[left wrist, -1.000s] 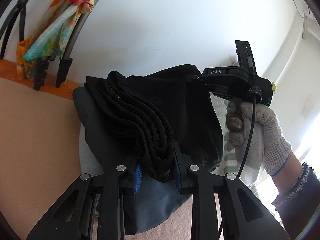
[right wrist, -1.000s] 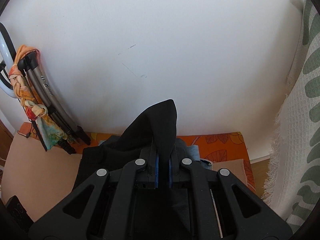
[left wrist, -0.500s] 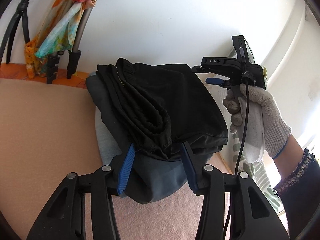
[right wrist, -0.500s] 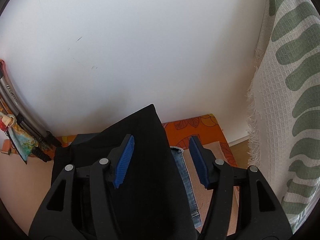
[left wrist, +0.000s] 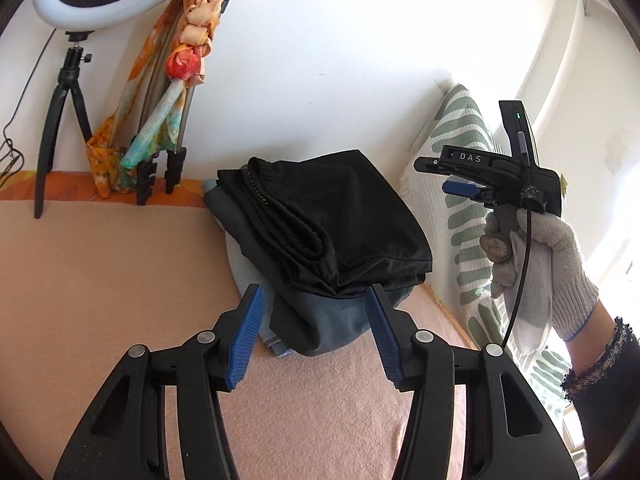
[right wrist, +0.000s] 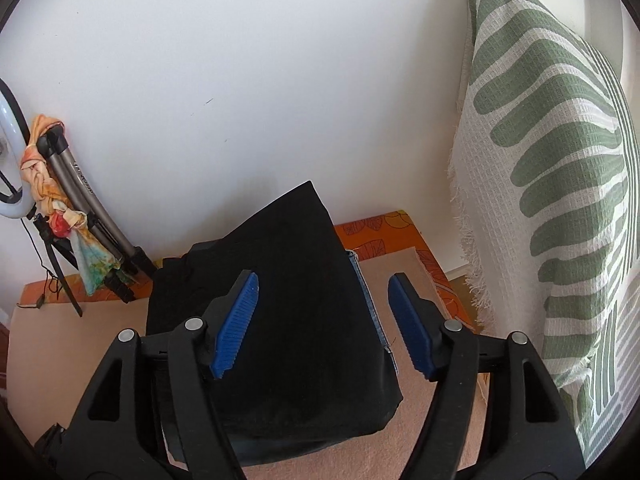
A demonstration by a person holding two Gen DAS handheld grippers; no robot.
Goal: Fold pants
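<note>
Folded black pants [left wrist: 336, 216] lie on top of a stack of folded clothes [left wrist: 320, 324] on the peach blanket [left wrist: 100, 288], near the wall. They also fill the middle of the right wrist view [right wrist: 280, 304]. My left gripper [left wrist: 312, 336] is open and empty, just in front of the stack. My right gripper [right wrist: 324, 324] is open and empty, above the pants' right edge. In the left wrist view the right gripper [left wrist: 460, 188] is held up to the right of the stack by a gloved hand [left wrist: 536, 264].
A green-and-white patterned cushion [right wrist: 560, 200] stands against the wall at the right. A ring light on a tripod [left wrist: 68, 92] and a colourful scarf [left wrist: 168, 80] hung on grey poles stand at the back left. An orange patterned cloth [right wrist: 380, 236] lines the wall.
Both grippers opened and let go of the black pants, which now rest on the stack. Both grippers have drawn back and up from the pants.
</note>
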